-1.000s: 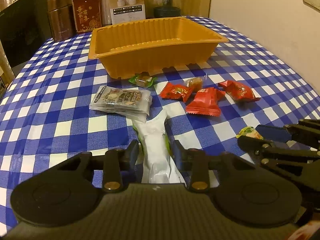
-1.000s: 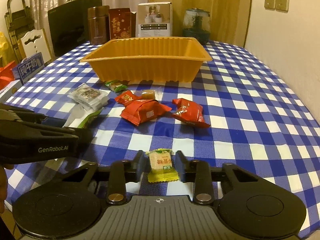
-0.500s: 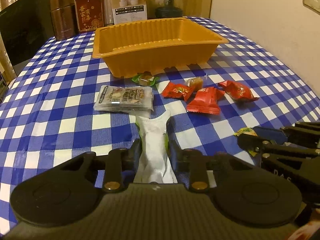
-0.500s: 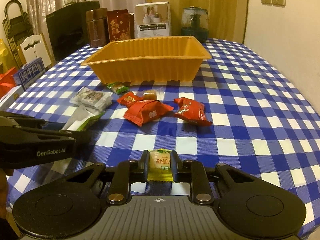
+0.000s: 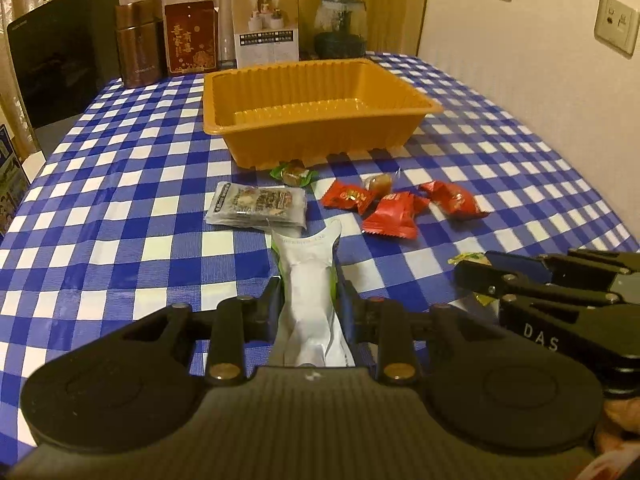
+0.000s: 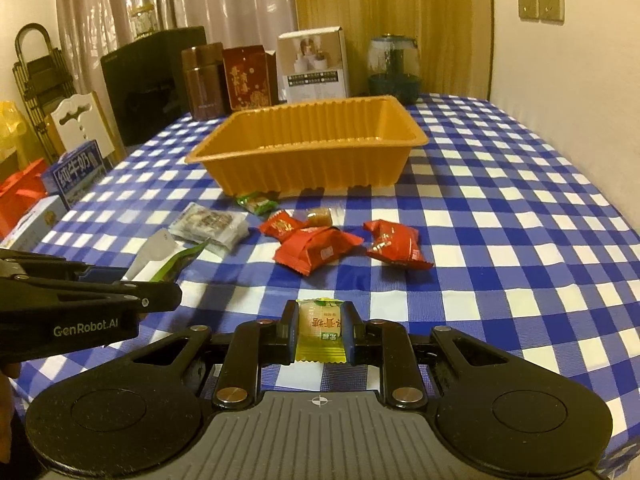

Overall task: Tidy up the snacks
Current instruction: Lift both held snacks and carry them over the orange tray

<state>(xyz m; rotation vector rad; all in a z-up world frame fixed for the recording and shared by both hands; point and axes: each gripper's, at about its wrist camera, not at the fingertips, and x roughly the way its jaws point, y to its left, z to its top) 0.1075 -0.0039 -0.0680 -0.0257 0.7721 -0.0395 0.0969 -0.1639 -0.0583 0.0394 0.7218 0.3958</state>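
Observation:
My left gripper (image 5: 308, 292) is shut on a long white and green snack packet (image 5: 310, 280), held off the checked cloth. My right gripper (image 6: 319, 320) is shut on a small yellow-green candy (image 6: 320, 330), also clear of the table. Ahead stands an empty orange tray (image 5: 320, 136) (image 6: 308, 156). In front of it lie a grey packet stack (image 5: 258, 204), a green candy (image 5: 294, 172), a brown candy (image 5: 380, 182) and three red packets (image 5: 394, 216). The right gripper shows at the right edge of the left wrist view (image 5: 472, 266), and the left gripper (image 6: 172, 280) at the left of the right wrist view.
Brown tins (image 6: 204, 78), a red box (image 6: 248, 78), a white box (image 6: 314, 68) and a glass jar (image 6: 394, 68) line the table's far end. A wall runs along the right. A chair (image 6: 82, 124) and cartons (image 6: 76, 170) stand off the left edge.
The left gripper closed on the white packet and raised it off the cloth. The right gripper lifted the yellow-green candy slightly. Both views sit higher, so the tray's inside shows.

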